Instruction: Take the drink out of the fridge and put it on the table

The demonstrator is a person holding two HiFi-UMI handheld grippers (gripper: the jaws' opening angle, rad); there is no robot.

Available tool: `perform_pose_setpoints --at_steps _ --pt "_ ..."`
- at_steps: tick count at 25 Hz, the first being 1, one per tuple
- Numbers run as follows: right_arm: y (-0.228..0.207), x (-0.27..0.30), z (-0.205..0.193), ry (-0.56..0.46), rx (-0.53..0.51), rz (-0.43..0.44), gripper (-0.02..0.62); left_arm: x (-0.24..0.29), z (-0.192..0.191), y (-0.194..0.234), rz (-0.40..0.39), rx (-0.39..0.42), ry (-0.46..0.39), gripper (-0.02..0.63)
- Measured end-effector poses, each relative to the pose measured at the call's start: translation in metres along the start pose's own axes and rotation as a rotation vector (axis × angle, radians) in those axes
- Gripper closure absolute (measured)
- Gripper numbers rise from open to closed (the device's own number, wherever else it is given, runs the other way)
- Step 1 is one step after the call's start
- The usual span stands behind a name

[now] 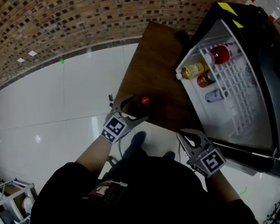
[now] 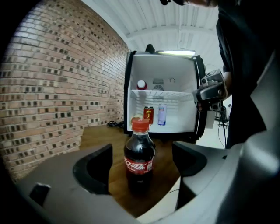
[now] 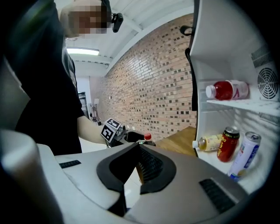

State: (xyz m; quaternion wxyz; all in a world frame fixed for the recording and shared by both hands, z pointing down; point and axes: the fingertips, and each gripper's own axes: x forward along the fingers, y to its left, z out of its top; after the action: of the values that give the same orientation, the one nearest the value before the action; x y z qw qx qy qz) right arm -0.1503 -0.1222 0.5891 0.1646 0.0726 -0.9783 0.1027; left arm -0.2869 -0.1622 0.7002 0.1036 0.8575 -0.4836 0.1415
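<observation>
A cola bottle with a red cap stands upright on the wooden table, near its front edge. My left gripper is open around it. In the left gripper view the bottle stands between the two dark pads with a gap on each side. My right gripper hovers by the lower edge of the open fridge; in its own view this gripper is shut on nothing.
The fridge shelves hold a red bottle lying on its side, a yellow bottle, a red can and a pale can. A brick wall runs behind the table. White floor lies to the left.
</observation>
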Motion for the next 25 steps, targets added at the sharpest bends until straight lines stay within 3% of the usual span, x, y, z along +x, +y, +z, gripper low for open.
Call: perform_pose_setpoints --at_steps 2,4,7,11,15,18,21,25 --pt "0.009 -0.021 0.013 -0.035 -0.006 0.012 0.598 -0.031 0.021 -0.004 0.048 -0.04 -0.043 0.191" --pt "0.023 -0.048 0.026 -0.072 0.002 0.026 0.598 -0.059 0.053 -0.029 0.007 -0.112 -0.117 0.28" --pt "0.039 -0.099 0.042 -0.133 -0.008 0.005 0.598 -0.074 0.119 -0.091 -0.17 -0.201 -0.265 0.417" --pt "0.026 -0.189 0.055 -0.222 -0.034 -0.142 0.598 -0.04 0.195 -0.175 -0.406 -0.231 -0.383 0.607" --pt "0.023 -0.283 0.049 -0.268 0.001 -0.266 0.598 -0.012 0.234 -0.259 -0.554 -0.22 -0.347 0.609" --pt "0.023 -0.33 0.041 -0.297 0.023 -0.357 0.598 0.003 0.248 -0.301 -0.625 -0.107 -0.287 0.609" --pt "0.023 -0.356 0.031 -0.305 0.034 -0.414 0.6 0.009 0.252 -0.331 -0.696 -0.032 -0.249 0.609" --pt "0.018 -0.363 0.022 -0.332 0.073 -0.451 0.6 0.005 0.244 -0.344 -0.753 -0.027 -0.22 0.608"
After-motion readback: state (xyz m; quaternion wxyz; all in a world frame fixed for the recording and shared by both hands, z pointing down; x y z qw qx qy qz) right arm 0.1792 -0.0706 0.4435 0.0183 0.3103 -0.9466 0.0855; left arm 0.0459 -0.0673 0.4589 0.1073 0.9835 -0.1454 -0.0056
